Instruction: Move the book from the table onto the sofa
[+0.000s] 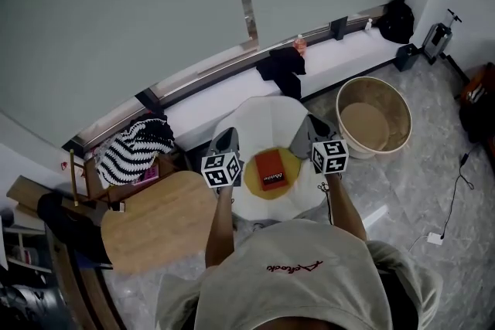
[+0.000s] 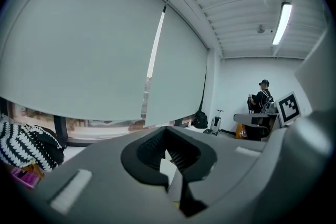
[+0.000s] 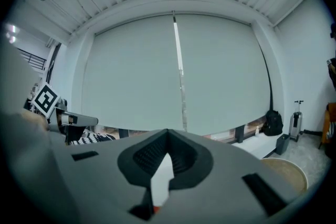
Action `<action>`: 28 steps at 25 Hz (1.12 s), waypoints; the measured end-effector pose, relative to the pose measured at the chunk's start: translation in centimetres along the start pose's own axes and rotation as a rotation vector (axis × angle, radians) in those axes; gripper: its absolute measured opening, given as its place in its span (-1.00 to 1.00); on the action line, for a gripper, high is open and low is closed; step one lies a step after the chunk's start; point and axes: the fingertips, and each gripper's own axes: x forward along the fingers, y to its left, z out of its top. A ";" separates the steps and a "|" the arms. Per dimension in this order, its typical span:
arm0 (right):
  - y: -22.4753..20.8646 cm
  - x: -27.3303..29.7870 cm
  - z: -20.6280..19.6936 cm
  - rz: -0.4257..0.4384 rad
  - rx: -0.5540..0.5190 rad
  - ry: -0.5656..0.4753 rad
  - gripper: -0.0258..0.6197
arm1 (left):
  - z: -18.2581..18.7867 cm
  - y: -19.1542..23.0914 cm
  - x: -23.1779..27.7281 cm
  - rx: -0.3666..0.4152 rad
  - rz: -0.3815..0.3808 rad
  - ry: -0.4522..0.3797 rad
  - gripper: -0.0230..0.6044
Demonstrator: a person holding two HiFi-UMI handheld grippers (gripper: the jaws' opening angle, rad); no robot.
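both forearms reach forward from the bottom of the frame, holding the left gripper [image 1: 227, 137] and the right gripper [image 1: 310, 124] side by side at frame centre, aimed about level at the window blind [image 1: 155, 11]; each gripper's fingers [image 2: 149, 150] are pressed together with nothing between them; the book [image 1: 271, 169] lies on the yellow cushion [image 1: 271, 194] of the white sofa [image 1: 263, 116], apart from the wooden table [image 1: 155, 224] at lower left; at right, a round tub [image 1: 379, 89] shows only its bare bottom
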 end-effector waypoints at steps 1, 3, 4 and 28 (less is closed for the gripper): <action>0.1 0.1 0.3 -0.002 -0.011 -0.004 -0.89 | 0.4 0.1 0.0 0.004 -0.001 -0.005 -0.90; 0.2 0.1 0.8 -0.003 -0.033 -0.010 -0.89 | 1.0 0.2 0.1 0.015 -0.004 -0.014 -0.90; 0.2 0.2 1.1 -0.004 -0.037 -0.015 -0.89 | 1.3 0.2 0.3 0.021 -0.005 -0.018 -0.90; -0.9 0.3 1.8 -0.018 -0.052 -0.005 -0.89 | 1.7 -1.2 1.7 0.031 -0.031 -0.012 -0.90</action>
